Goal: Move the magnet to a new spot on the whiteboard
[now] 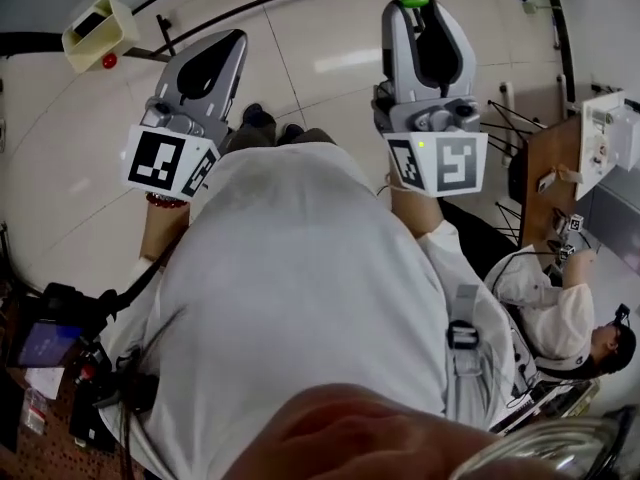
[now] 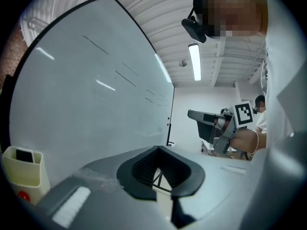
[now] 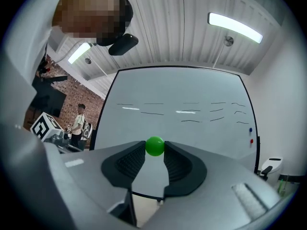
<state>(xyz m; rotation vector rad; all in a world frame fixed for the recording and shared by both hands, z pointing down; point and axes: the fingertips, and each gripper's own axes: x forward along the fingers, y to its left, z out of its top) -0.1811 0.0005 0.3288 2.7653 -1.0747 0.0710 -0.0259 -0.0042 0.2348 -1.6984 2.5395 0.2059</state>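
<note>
White shirt (image 1: 300,308): the wearer's torso, filling the middle of the head view just under the camera.
Right gripper (image 1: 416,10): jaws drawn in to a narrow gap, pinching the magnet (image 3: 154,146) at their tips.
Magnet: a small green ball held between the right jaw tips in front of the lower middle of the whiteboard (image 3: 182,119). It looks clear of the surface, though the wide lens makes that hard to judge.
Left gripper (image 2: 158,149): jaw tips brought together with nothing between them.
Whiteboard: upright, with faint pen strokes across its upper half.
Other markers: a blue dot (image 3: 250,129) above a red dot (image 3: 251,141), near the board's right edge.
Cream holder (image 1: 98,28): at the board's left side, with a dark block inside.
</note>
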